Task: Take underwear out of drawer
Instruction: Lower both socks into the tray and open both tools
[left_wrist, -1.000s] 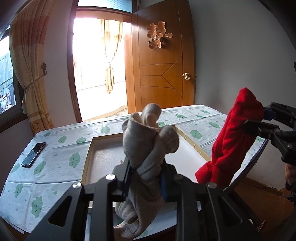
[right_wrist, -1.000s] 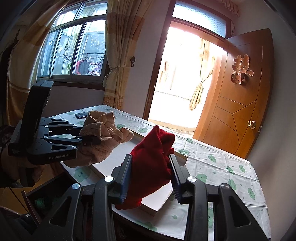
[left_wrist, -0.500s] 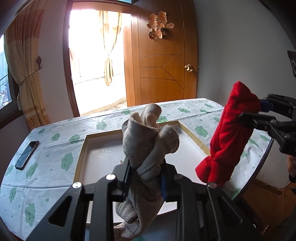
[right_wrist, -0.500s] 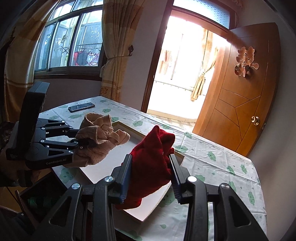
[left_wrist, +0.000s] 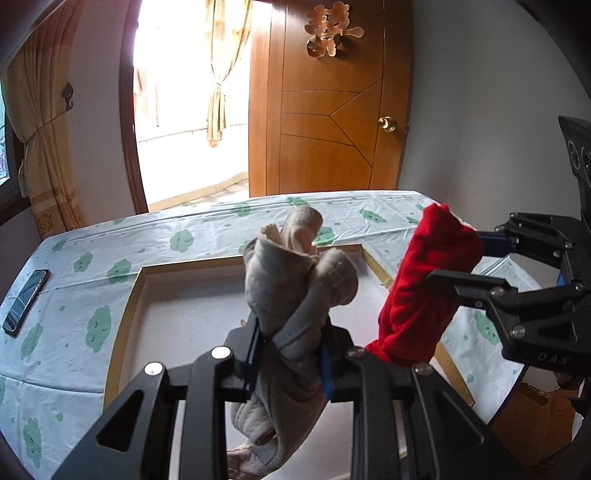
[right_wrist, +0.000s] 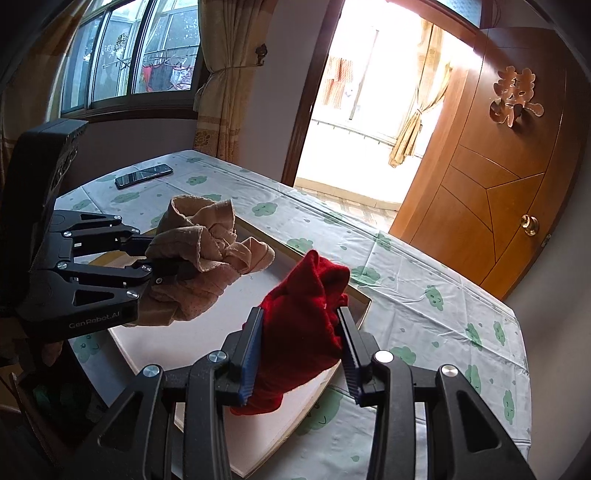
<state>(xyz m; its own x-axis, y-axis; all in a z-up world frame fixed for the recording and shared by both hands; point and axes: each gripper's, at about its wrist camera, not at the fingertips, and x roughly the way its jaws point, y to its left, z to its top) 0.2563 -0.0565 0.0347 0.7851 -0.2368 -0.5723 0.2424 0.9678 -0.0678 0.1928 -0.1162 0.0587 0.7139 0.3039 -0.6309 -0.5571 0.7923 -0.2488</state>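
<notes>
Above the surface (left_wrist: 207, 236) with its cloud-print cloth, soft, light, floppy underwear is pinched mid-bundle: the beige pair (left_wrist: 295, 291) in the left tongs (left_wrist: 290, 354), the red pair (right_wrist: 306, 306) in the right tongs (right_wrist: 301, 343).

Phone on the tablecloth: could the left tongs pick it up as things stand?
Probably not. The left tongs are shut on the beige underwear, so they have no free grip; the phone lies unobstructed, off to their left.

Black phone (right_wrist: 144, 176) flat on cloud-print tablecloth (right_wrist: 417, 288), open wooden door (left_wrist: 332, 122) behind.
</notes>
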